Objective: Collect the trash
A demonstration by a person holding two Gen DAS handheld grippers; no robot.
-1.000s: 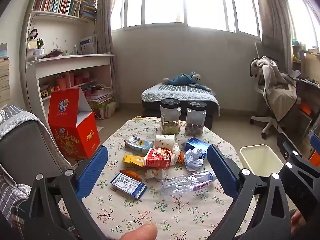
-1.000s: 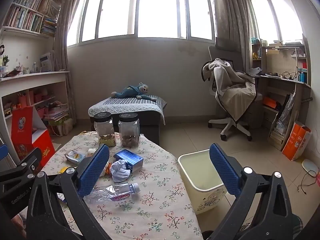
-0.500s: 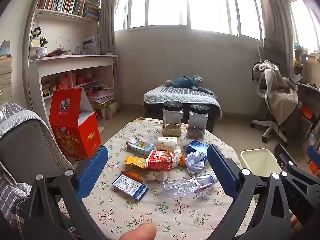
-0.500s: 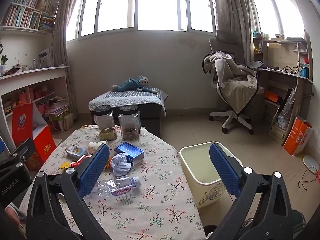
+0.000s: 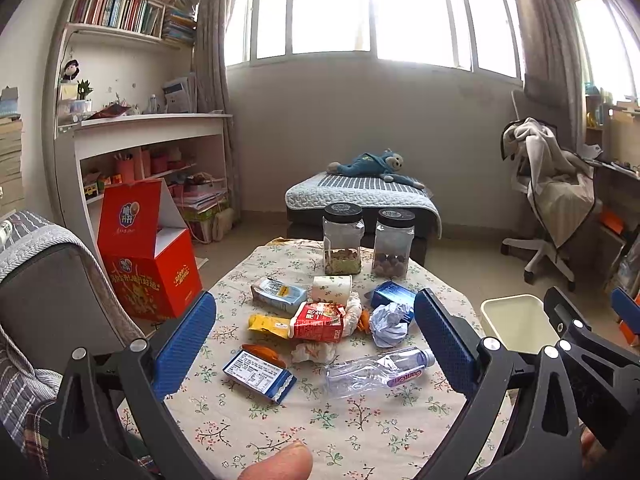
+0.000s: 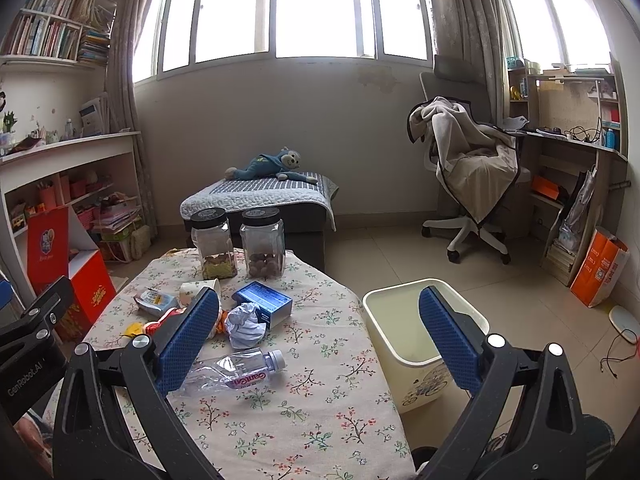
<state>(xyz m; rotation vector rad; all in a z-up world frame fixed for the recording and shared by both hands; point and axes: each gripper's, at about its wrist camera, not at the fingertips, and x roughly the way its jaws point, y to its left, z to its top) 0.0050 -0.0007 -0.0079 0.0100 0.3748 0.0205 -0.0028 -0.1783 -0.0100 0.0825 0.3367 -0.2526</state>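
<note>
Both wide, empty tongs, left (image 5: 314, 340) and right (image 6: 318, 338), have eased nearer the table (image 6: 320, 420) edge beside the bin (image 6: 424, 320).

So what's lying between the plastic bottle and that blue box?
A crumpled paper ball lies between the plastic bottle and blue box; the right wrist view shows it.

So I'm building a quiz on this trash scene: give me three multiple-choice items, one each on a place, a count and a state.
1. Where is the bin?
A. on the table
B. on the floor beside the table
C. on the bed

2. How many black-lidded jars stand on the table?
A. one
B. two
C. four

3. How is the plastic bottle?
A. upright
B. held in a tool
C. lying on its side

Key: B, it stands on the tiles at the table's edge; B, two jars stand together; C, it lies flat on the cloth, untouched.
</note>
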